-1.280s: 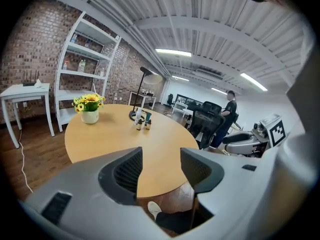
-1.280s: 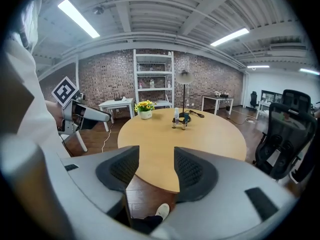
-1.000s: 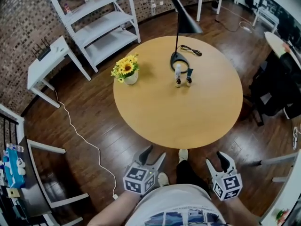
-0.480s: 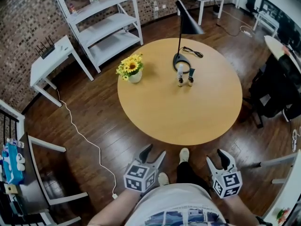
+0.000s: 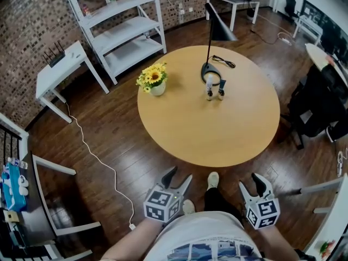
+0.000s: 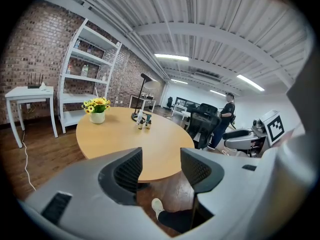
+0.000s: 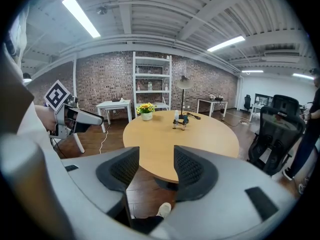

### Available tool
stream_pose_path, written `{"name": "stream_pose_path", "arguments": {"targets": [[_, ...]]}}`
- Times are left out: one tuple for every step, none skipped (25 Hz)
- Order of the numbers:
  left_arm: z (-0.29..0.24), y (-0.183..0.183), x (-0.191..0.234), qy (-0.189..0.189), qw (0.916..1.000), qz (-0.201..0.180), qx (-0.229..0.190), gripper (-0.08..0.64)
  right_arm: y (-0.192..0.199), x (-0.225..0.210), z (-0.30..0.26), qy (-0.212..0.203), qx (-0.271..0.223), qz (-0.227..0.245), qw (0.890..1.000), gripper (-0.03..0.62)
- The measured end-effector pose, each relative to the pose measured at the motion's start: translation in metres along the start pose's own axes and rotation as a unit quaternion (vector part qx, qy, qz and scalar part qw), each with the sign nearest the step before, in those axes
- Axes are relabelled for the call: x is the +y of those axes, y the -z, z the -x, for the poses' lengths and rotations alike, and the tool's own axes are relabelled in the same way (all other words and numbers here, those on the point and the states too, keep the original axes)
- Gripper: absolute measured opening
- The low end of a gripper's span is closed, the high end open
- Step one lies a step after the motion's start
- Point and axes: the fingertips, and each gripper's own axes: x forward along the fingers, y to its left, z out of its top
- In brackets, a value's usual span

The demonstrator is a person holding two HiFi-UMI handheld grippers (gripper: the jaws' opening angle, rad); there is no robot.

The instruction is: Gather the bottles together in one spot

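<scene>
Two bottles point(image 5: 209, 92) are standing side by side, far on the surface point(image 5: 206, 137), near the lamp point(image 5: 210, 69). Left gripper point(image 5: 179, 174) and right gripper point(image 5: 251, 185) are hanging released and empty. The bottles are likely light, rigid and tippable, suiting a mid-body hold.

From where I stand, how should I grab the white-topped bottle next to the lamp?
Take the white-topped bottle by its slim body, below the top, jaws level, coming from the near side. It stands upright; the dark-capped bottle sits close beside it, away from the flowers, and the lamp base just behind, so those sides look crowded.
</scene>
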Motion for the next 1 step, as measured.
{"name": "stream_pose_path", "arguments": {"targets": [[0.0004, 0.0006, -0.0007, 0.000, 1.0000, 0.000, 0.000, 0.215, 0.0013, 0.0002, 0.0007, 0.000, 0.001, 0.000, 1.000, 0.241]]}}
